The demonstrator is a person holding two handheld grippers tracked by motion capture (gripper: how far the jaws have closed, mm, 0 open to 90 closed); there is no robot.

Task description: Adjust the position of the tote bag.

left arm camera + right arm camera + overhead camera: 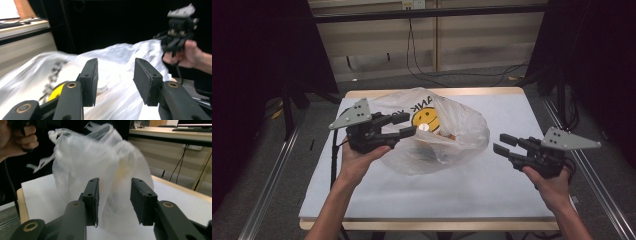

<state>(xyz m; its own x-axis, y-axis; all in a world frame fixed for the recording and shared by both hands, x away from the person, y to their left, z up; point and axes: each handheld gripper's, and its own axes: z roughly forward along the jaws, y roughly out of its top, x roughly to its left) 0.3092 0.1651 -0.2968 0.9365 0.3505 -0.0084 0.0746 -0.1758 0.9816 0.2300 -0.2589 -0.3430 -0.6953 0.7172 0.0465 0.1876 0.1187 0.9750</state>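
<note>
Left gripper (404,125) apart over plastic bag (452,135) | right gripper (502,142) apart, empty | white table (492,190)

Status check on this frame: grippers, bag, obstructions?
Left gripper open, jaws over the plastic bag. Right gripper open, clear of bag. Nothing in the way.

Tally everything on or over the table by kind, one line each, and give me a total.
Clear plastic bag with a yellow smiley print: 1
Black hand-held claws: 2, the left claw at the bag's left side and the right claw apart from the bag, to its right
Hands holding the claws: 2
White table cover: 1
Total: 6
</note>
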